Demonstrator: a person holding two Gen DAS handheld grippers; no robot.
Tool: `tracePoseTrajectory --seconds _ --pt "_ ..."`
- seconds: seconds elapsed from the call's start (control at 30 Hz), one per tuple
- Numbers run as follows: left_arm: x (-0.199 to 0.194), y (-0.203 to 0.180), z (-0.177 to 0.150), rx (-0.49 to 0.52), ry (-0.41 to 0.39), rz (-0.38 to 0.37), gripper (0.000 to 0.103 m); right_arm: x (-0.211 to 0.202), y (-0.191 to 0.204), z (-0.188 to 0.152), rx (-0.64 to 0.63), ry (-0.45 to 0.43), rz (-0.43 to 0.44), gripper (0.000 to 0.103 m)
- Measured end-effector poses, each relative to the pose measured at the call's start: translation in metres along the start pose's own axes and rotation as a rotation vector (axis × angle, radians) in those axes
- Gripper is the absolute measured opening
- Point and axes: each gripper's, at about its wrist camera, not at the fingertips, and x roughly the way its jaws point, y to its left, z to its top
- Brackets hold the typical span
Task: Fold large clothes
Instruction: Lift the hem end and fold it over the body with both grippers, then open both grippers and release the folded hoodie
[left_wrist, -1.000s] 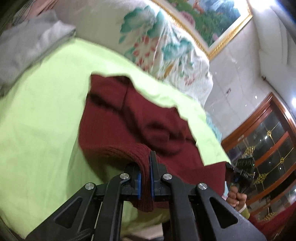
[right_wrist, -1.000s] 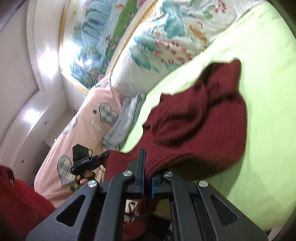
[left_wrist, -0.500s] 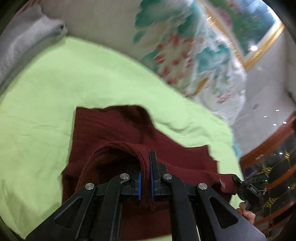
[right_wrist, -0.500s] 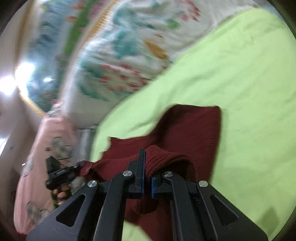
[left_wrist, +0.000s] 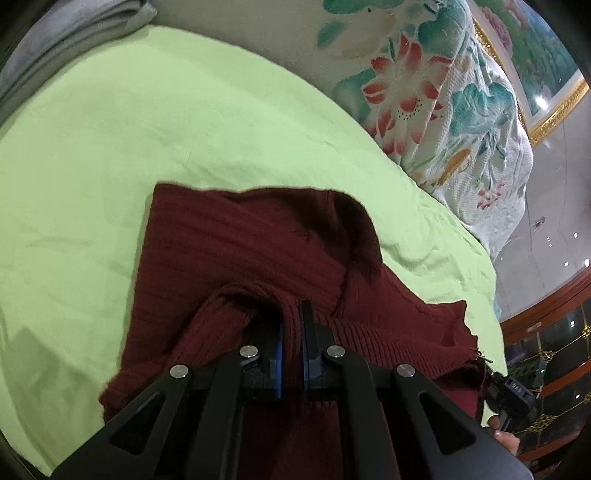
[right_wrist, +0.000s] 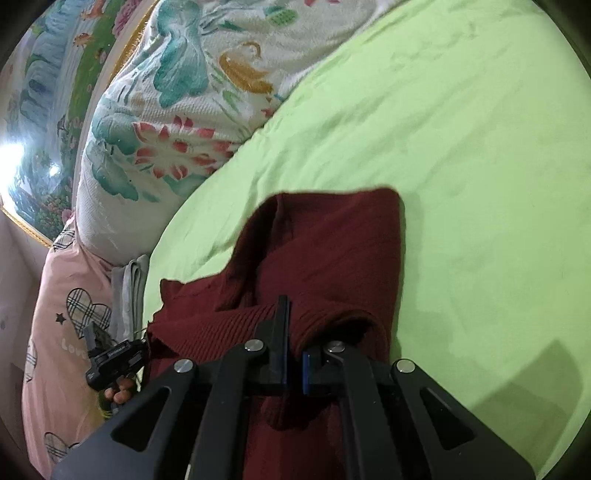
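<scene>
A dark red ribbed knit sweater (left_wrist: 236, 251) lies on a light green bedsheet (left_wrist: 110, 140). My left gripper (left_wrist: 291, 325) is shut on a ribbed edge of the sweater. My right gripper (right_wrist: 293, 332) is shut on another ribbed edge of the same sweater (right_wrist: 332, 243). The edge stretches between the two grippers. The right gripper also shows at the right edge of the left wrist view (left_wrist: 511, 393), and the left gripper shows at the left of the right wrist view (right_wrist: 114, 356). The sweater's far end lies flat on the green sheet (right_wrist: 461, 147).
A floral quilt (left_wrist: 424, 85) is piled along the far side of the bed. Folded grey cloth (left_wrist: 62, 40) lies at the bed's corner. A pink bedding with plaid hearts (right_wrist: 66, 332) lies past the bed's edge. A wooden cabinet (left_wrist: 554, 332) stands at the right.
Both grippers have moved forward and down over the bed with the sweater's edge. The sweater, hanging loose a second ago, now lies flatter and nearer, folded over itself.
</scene>
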Motion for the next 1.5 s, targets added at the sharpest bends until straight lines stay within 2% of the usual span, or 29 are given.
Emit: tracePoseTrajectory --seconds 0.17,0.3,0.37,0.4,0.43,0.47,0.5,0.57,0.6,0.67,0.77,0.8,0.87,0.9,0.97,1.0,1.03,1.07,1.1,1.17,1.2,1.27,1.37,1.43,1.5 --pt "-0.003 -0.005 0.013 -0.005 -0.011 0.067 0.006 0.011 0.018 0.020 -0.024 -0.015 -0.048 0.005" --pt "0.000 -0.003 0.020 -0.014 0.027 0.066 0.011 0.020 0.016 0.029 0.017 0.043 -0.056 0.006" --pt "-0.009 0.002 0.017 -0.042 0.037 0.030 0.015 0.012 0.012 0.026 0.055 0.031 -0.030 0.007" --pt "-0.019 0.005 0.014 -0.058 0.019 0.026 0.027 0.007 0.012 0.024 0.061 0.017 -0.021 0.010" --pt "-0.029 0.008 0.011 -0.068 -0.003 0.032 0.046 -0.004 0.013 0.021 0.063 -0.015 -0.019 0.014" --pt "-0.043 0.010 0.006 -0.074 -0.031 0.033 0.051 -0.016 0.014 0.017 0.060 -0.050 -0.034 0.027" --pt "-0.056 0.011 0.000 -0.072 -0.061 0.025 0.052 -0.028 0.017 0.014 0.052 -0.087 -0.042 0.038" --pt "-0.074 0.005 -0.014 -0.061 -0.072 0.013 0.052 -0.048 0.027 0.006 0.024 -0.150 -0.026 0.039" --pt "-0.081 -0.003 -0.025 -0.044 -0.071 -0.023 0.052 -0.053 0.032 0.002 0.009 -0.159 -0.015 0.039" --pt "-0.084 -0.022 -0.043 0.008 -0.052 -0.085 0.052 -0.052 0.053 -0.011 -0.057 -0.134 0.036 0.039" --pt "-0.068 -0.053 -0.062 0.100 0.005 -0.112 0.053 -0.022 0.081 -0.035 -0.159 -0.006 0.060 0.039" --pt "-0.062 -0.058 -0.063 0.123 0.011 -0.096 0.053 -0.012 0.085 -0.040 -0.184 0.028 0.060 0.039" --pt "-0.047 -0.058 -0.060 0.148 0.011 -0.003 0.053 0.004 0.084 -0.042 -0.219 0.060 0.003 0.039" --pt "-0.041 -0.051 -0.056 0.136 0.012 0.026 0.053 0.011 0.076 -0.038 -0.210 0.061 -0.054 0.039" --pt "-0.032 -0.029 -0.042 0.083 0.006 0.073 0.050 0.017 0.060 -0.029 -0.192 0.044 -0.104 0.038" --pt "-0.030 -0.016 -0.034 0.060 -0.003 0.079 0.042 0.019 0.048 -0.023 -0.170 0.027 -0.139 0.038" --pt "-0.030 -0.005 -0.029 0.045 -0.007 0.072 0.027 0.019 0.033 -0.015 -0.132 0.000 -0.178 0.037" --pt "-0.031 0.004 -0.024 0.029 -0.011 0.069 0.021 0.017 0.022 -0.011 -0.099 -0.021 -0.170 0.036" --pt "-0.033 0.011 -0.021 0.016 -0.015 0.069 0.016 0.012 0.008 -0.006 -0.038 -0.047 -0.126 0.035" --pt "-0.045 0.024 -0.020 -0.018 -0.036 0.058 0.016 0.005 0.002 -0.004 -0.007 -0.064 -0.114 0.037" --pt "-0.053 0.029 -0.022 -0.036 -0.049 0.062 0.018 0.000 0.004 -0.006 -0.018 -0.077 -0.136 0.037" --pt "-0.067 0.034 -0.032 -0.058 -0.062 0.053 0.026 -0.015 0.014 -0.016 -0.046 -0.108 -0.143 0.037" --pt "-0.088 0.031 -0.055 -0.075 -0.072 0.063 0.037 -0.030 0.027 -0.033 -0.063 -0.114 -0.108 0.037" --pt "-0.103 0.023 -0.075 -0.086 -0.084 0.043 0.051 -0.037 0.033 -0.047 -0.078 -0.110 -0.083 0.038" --pt "-0.115 0.017 -0.097 -0.110 -0.093 0.016 0.053 -0.043 0.039 -0.063 -0.093 -0.097 -0.055 0.038"
